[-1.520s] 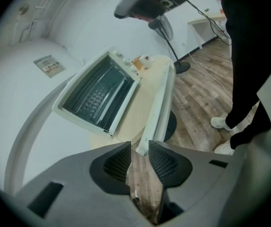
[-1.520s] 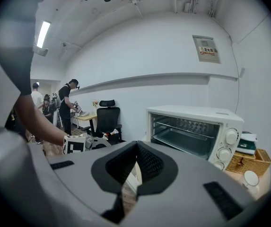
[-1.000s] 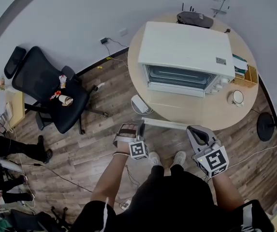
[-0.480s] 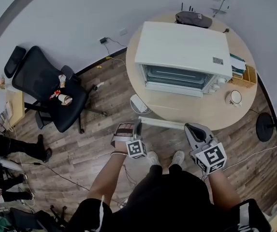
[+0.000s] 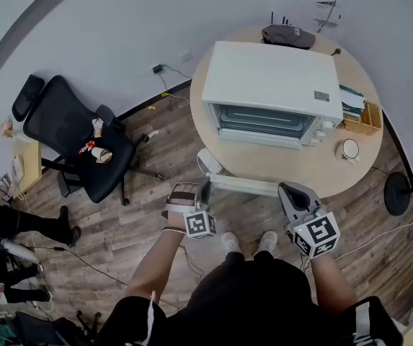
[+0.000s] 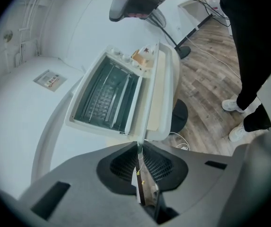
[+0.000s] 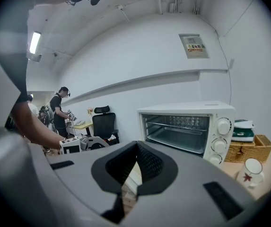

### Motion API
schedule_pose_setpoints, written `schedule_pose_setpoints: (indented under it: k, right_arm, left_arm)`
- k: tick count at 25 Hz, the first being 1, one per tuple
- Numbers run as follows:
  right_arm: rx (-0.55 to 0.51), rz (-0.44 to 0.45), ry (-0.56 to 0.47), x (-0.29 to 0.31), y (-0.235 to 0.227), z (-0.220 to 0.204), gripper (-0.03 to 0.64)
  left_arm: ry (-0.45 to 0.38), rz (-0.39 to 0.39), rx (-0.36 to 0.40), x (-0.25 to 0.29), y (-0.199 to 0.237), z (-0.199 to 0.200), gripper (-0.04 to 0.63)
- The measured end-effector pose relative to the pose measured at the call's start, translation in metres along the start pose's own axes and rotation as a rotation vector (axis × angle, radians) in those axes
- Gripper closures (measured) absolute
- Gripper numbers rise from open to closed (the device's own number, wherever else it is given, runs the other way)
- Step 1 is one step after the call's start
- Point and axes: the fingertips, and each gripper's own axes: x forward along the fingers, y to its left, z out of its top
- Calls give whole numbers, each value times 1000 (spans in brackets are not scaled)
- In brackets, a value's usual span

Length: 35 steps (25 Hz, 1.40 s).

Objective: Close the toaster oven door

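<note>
A white toaster oven (image 5: pixel 271 71) stands on the round wooden table (image 5: pixel 300 170). Its door (image 5: pixel 246 185) hangs open, lying flat over the table's near edge. My left gripper (image 5: pixel 205 190) is at the door's left end. In the left gripper view its jaws (image 6: pixel 139 145) are closing, and the door's thin front edge (image 6: pixel 155 93) sits between them with the pads pressing on it. The right gripper (image 5: pixel 290 192) is just off the door's right end. Its tips (image 7: pixel 136 144) meet with nothing between them, and the open oven (image 7: pixel 187 126) lies to the right of them.
On the table right of the oven are a mug (image 5: pixel 349 148) and a wicker basket (image 5: pixel 365 118), with a dark bag (image 5: pixel 289 34) behind. A black office chair (image 5: pixel 83 139) stands at left and a lamp base (image 5: pixel 398 190) at right. A person (image 7: pixel 61 109) stands far off.
My left gripper has crept slightly forward onto the left end of the door edge and its jaws have narrowed around it. The right gripper has hardly moved.
</note>
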Motion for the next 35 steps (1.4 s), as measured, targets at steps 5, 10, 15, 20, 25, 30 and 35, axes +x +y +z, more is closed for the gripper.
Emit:
schedule_pose_setpoints:
  k: [5, 10, 15, 20, 25, 30, 35]
  right_arm:
    - [-5, -13, -19, -2, -6, 7, 619]
    - [-10, -33, -40, -3, -14, 15, 618]
    - [-21, -45, -65, -4, -21, 27, 618]
    - [-23, -54, -77, -3, -28, 32, 618]
    - [-21, -50, -101, -3, -32, 37, 618]
    - [-27, -61, -111, -2, -38, 42, 618]
    - [-28, -67, -117, 1, -42, 46, 618]
  left_arm:
    - [-6, 69, 37, 0, 19, 4, 561]
    - [0, 120, 22, -5, 48, 9, 561]
    - [-6, 171, 6, -6, 78, 16, 561]
    - [-14, 216, 21, 0, 102, 21, 561]
    - [-17, 239, 31, 6, 118, 23, 561]
    - [-20, 251, 30, 9, 131, 26, 561]
    - [-37, 250, 15, 13, 140, 27, 561]
